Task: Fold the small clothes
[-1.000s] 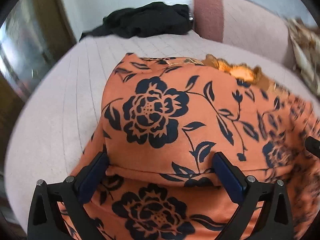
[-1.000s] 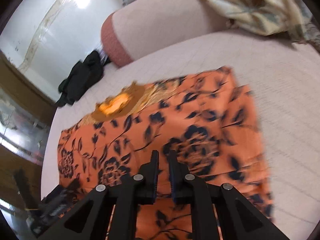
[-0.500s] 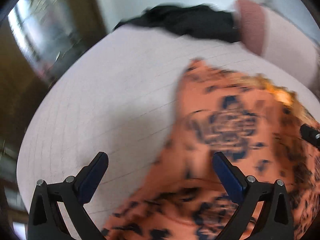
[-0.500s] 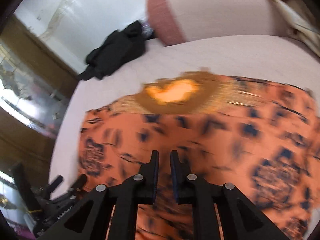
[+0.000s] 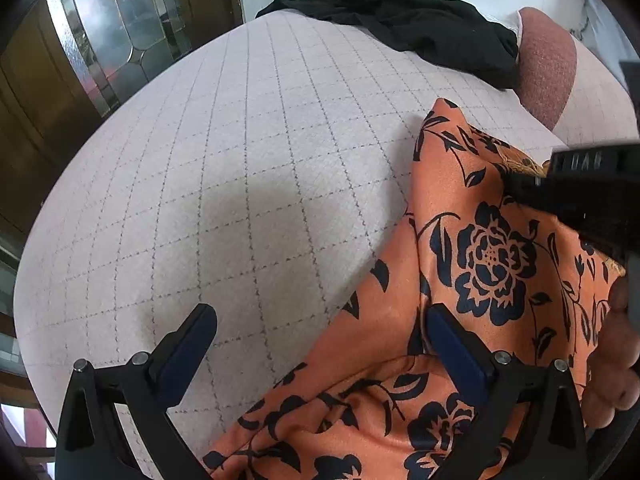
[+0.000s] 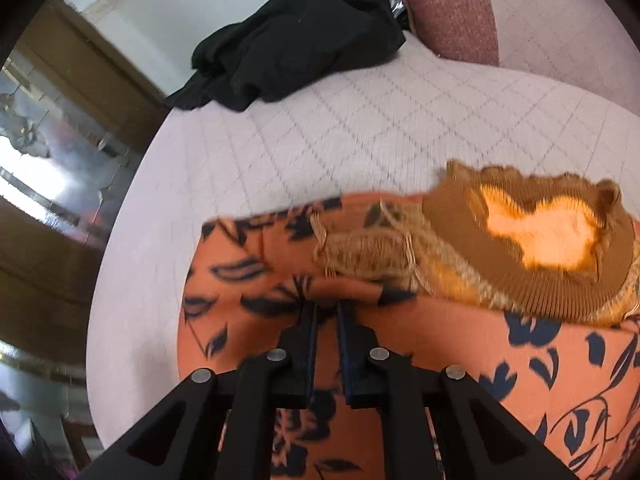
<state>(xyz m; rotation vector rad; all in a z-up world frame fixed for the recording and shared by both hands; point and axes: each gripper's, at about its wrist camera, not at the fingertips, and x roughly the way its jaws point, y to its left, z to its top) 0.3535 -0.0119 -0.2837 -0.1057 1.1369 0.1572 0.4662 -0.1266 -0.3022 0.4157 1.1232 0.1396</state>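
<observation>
Orange floral garment (image 6: 460, 360) in right tongs (image 6: 326, 312)

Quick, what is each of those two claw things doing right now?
Left gripper: open, holding nothing, over the edge of the orange floral garment.
Right gripper: closed, pinching a fold of that garment.

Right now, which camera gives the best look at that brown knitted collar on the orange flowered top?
The right wrist view: the brown knitted collar lies in plain sight, its ribbing and frayed trim clear on the orange flowered top. The left wrist view shows only a sliver of it, mostly hidden behind the other gripper's black body.
</observation>
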